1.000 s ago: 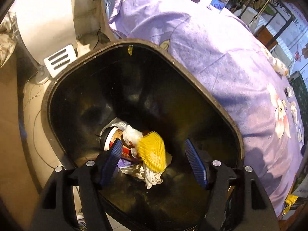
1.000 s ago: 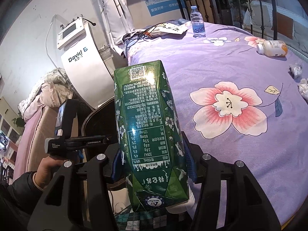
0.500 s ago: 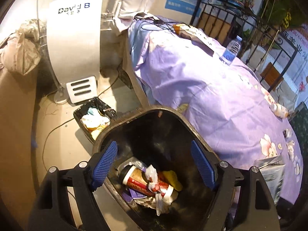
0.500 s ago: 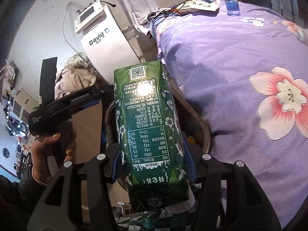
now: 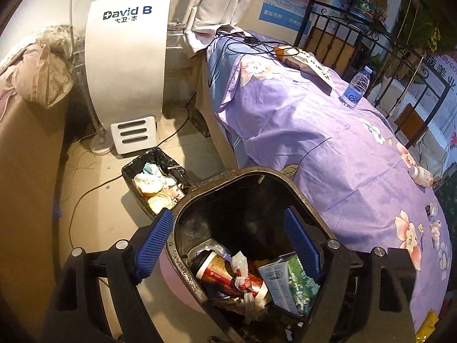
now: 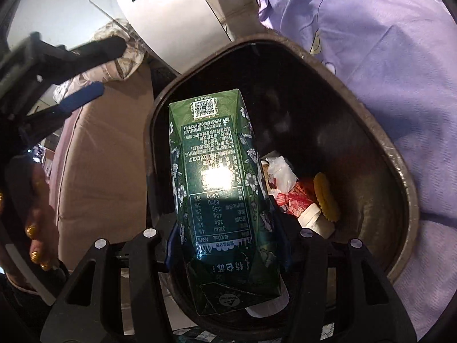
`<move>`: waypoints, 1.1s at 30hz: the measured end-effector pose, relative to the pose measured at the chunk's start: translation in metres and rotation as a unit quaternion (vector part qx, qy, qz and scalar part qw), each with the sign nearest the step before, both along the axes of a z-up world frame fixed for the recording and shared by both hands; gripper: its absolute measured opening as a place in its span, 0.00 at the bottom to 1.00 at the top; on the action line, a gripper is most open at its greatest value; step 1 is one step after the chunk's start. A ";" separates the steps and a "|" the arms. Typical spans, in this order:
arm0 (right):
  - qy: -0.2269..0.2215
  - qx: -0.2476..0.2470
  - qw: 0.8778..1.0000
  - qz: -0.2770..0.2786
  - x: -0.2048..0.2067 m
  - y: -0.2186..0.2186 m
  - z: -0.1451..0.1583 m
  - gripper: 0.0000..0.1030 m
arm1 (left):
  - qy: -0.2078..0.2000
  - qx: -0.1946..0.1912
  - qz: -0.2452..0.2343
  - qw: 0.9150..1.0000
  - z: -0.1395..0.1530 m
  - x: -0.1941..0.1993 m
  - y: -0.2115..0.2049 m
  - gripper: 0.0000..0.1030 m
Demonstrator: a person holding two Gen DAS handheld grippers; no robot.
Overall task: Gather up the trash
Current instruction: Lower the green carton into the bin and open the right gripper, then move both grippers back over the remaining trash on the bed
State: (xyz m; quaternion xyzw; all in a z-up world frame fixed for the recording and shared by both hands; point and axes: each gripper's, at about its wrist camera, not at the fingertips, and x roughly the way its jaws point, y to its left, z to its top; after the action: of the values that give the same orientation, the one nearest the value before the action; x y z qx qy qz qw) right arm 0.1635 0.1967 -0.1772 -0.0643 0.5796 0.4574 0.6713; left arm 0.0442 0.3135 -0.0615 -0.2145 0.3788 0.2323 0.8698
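My right gripper (image 6: pixel 225 243) is shut on a green drink carton (image 6: pixel 220 188) and holds it over the mouth of the dark trash bin (image 6: pixel 400 154). In the left wrist view the carton (image 5: pixel 294 283) shows inside the bin's (image 5: pixel 300 194) opening, above a paper cup (image 5: pixel 220 268) and crumpled wrappers. A yellow foam net (image 6: pixel 325 197) lies in the bin. My left gripper (image 5: pixel 228 245) is open and empty, raised above the bin's left rim.
The purple flowered bed (image 5: pixel 328 143) holds a water bottle (image 5: pixel 355 87), a small bottle (image 5: pixel 421 175) and scraps of trash (image 5: pixel 434 225). A second small bin (image 5: pixel 155 177) and a white machine (image 5: pixel 125 65) stand on the floor with cables.
My right gripper has carried the carton from over the bed to above the bin. My left gripper has pulled up and back out of the bin.
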 end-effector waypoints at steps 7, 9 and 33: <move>0.008 -0.077 0.997 0.029 -0.003 0.029 -0.026 0.52 | -0.009 -0.008 -0.003 1.000 0.000 0.001 0.001 0.76; 0.015 -0.087 0.996 0.027 -0.003 0.031 -0.032 0.52 | -0.012 -0.010 -0.005 1.000 0.000 0.000 0.001 0.76; -0.007 -0.017 1.000 -0.010 -0.008 -0.020 0.006 0.75 | -0.016 -0.010 -0.016 1.000 0.005 0.011 -0.004 0.79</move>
State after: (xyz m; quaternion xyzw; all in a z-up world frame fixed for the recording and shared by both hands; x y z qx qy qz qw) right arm 0.1556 0.1766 -0.1714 -0.0733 0.5830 0.4402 0.6789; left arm 0.0551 0.3097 -0.0563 -0.2210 0.3707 0.2106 0.8771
